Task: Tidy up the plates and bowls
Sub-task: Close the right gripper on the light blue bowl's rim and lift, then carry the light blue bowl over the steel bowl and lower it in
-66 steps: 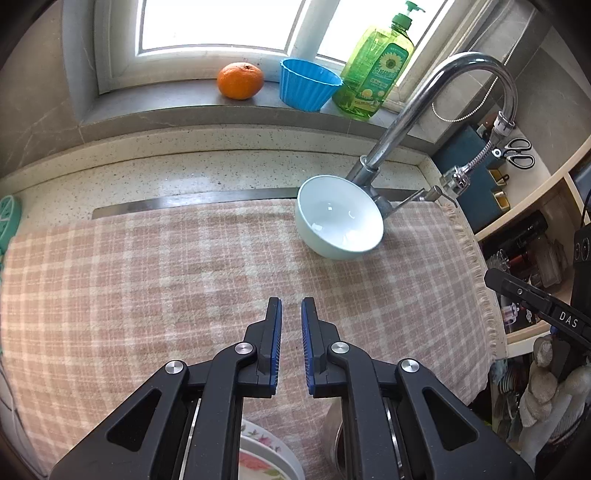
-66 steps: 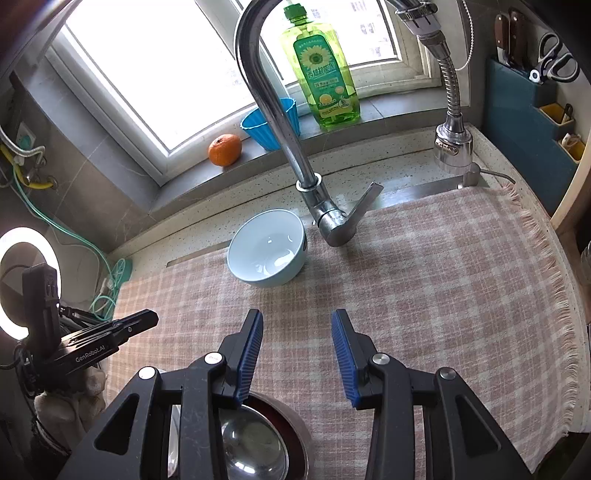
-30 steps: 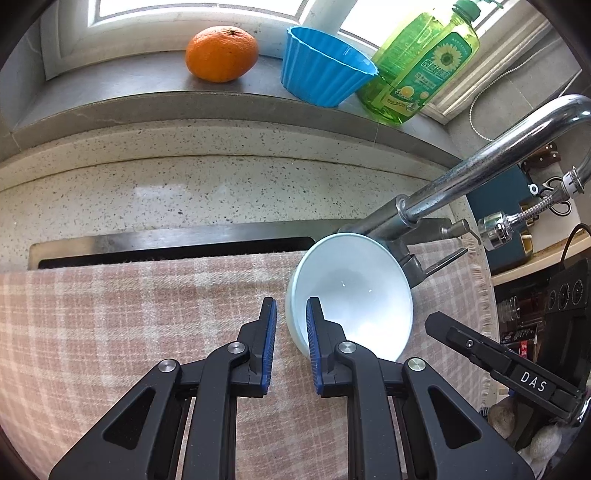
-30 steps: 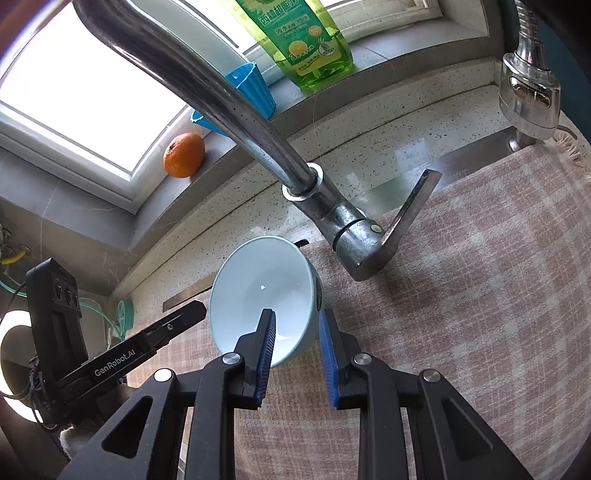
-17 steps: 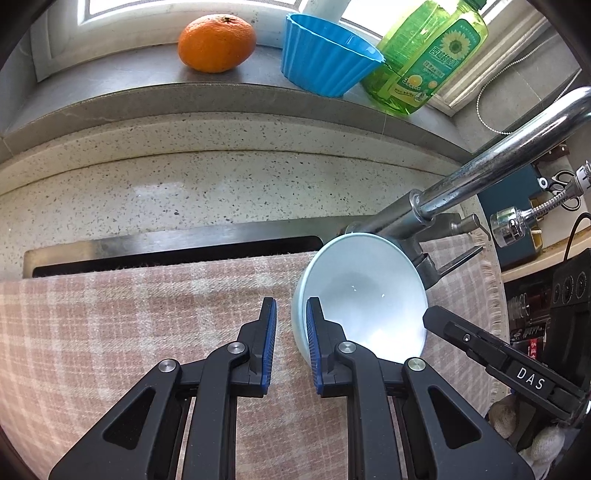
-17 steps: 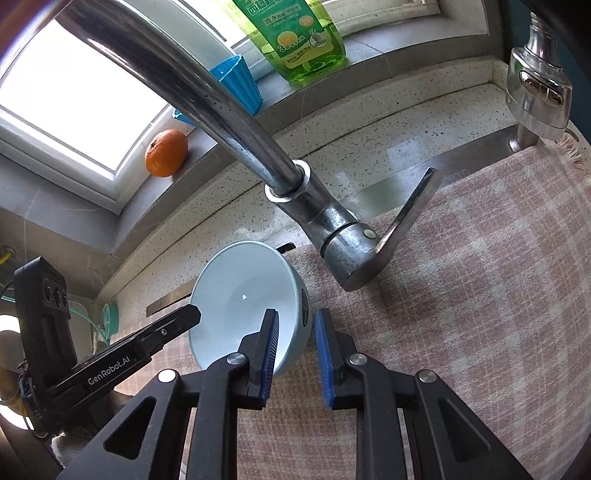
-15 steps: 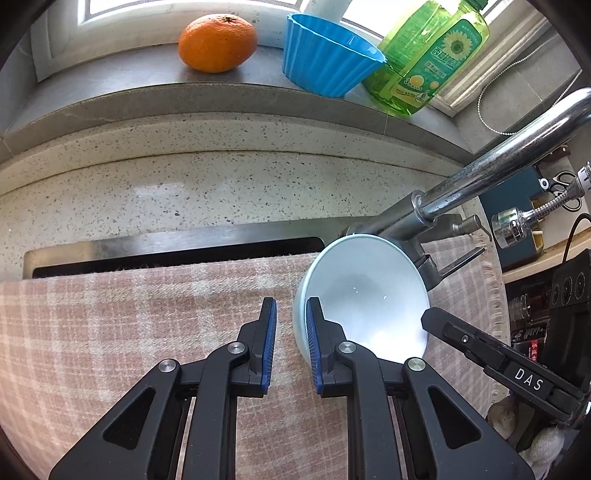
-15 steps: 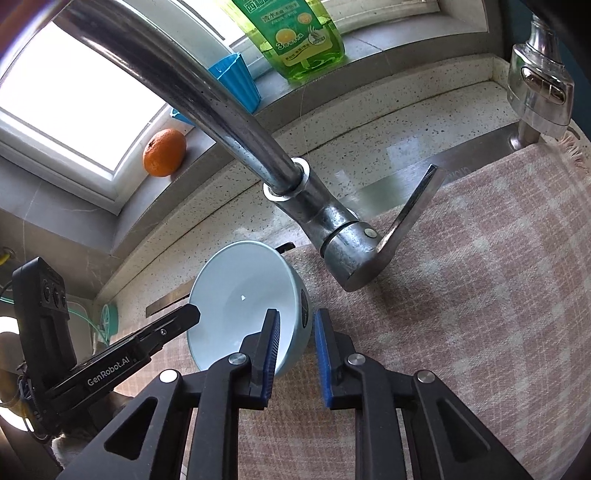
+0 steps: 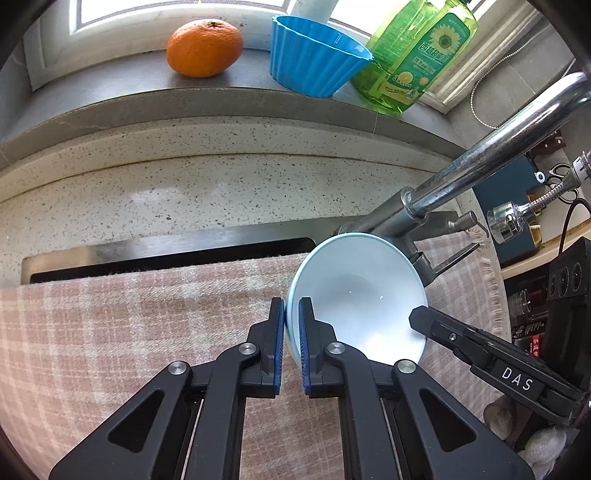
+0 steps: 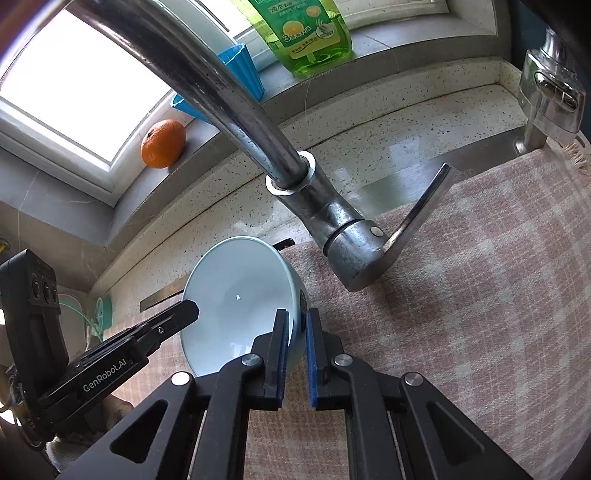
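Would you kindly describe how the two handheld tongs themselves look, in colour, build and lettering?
Both the left tongs and the right tongs are matte black, with angular open-framed linkage arms, round silver rivets and flat fingers faced with ribbed blue pads. Seen from the opposite camera, one finger reads "DAS", the other "GenRobot.AI". No cables or sleeves show.

Count on inspection: one pale blue ceramic bowl [image 9: 364, 295] [image 10: 240, 295]. One round orange fruit [image 9: 204, 47] [image 10: 163, 143]. One fluted bright blue plastic cup [image 9: 314, 55] [image 10: 236, 70]. One green transparent dish-soap bottle [image 9: 413, 59] [image 10: 306, 33]. One curved chrome tap [image 9: 480, 155] [image 10: 258, 129]. One pink checked woven cloth [image 9: 129, 325] [image 10: 480, 295]. Two black two-finger grippers: left gripper [image 9: 291, 339] [image 10: 162, 328], right gripper [image 10: 295, 354] [image 9: 461, 336].
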The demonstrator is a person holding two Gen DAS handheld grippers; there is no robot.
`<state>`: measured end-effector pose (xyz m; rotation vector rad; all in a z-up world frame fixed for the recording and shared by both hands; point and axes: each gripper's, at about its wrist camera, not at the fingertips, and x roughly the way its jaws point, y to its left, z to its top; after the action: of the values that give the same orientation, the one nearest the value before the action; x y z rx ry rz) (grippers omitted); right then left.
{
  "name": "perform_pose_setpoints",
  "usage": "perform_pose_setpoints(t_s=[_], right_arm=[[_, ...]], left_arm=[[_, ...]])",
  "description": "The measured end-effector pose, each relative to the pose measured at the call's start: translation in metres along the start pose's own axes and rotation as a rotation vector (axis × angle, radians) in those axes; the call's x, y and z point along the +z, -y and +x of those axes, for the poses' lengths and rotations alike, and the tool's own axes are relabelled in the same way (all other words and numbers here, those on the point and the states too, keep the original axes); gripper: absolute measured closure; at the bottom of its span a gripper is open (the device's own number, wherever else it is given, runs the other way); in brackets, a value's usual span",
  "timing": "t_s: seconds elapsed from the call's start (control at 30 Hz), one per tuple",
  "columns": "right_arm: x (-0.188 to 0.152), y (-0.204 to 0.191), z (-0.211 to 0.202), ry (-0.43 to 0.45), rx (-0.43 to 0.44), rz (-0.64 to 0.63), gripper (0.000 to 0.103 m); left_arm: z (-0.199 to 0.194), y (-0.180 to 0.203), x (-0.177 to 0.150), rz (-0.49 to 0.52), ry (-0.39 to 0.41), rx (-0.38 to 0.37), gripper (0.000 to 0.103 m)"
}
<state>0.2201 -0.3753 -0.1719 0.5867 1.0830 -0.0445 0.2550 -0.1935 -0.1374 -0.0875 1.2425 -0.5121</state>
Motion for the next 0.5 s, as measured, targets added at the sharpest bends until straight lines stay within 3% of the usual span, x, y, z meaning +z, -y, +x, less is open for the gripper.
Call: perform_pose_setpoints(t_s=[0.5], right_arm=[[-0.028, -0.009, -0.057, 0.031, 0.038, -0.031, 0.095]], left_arm=[[-0.058, 0.014, -0.029, 0.052, 0.069, -0.046, 0.097]])
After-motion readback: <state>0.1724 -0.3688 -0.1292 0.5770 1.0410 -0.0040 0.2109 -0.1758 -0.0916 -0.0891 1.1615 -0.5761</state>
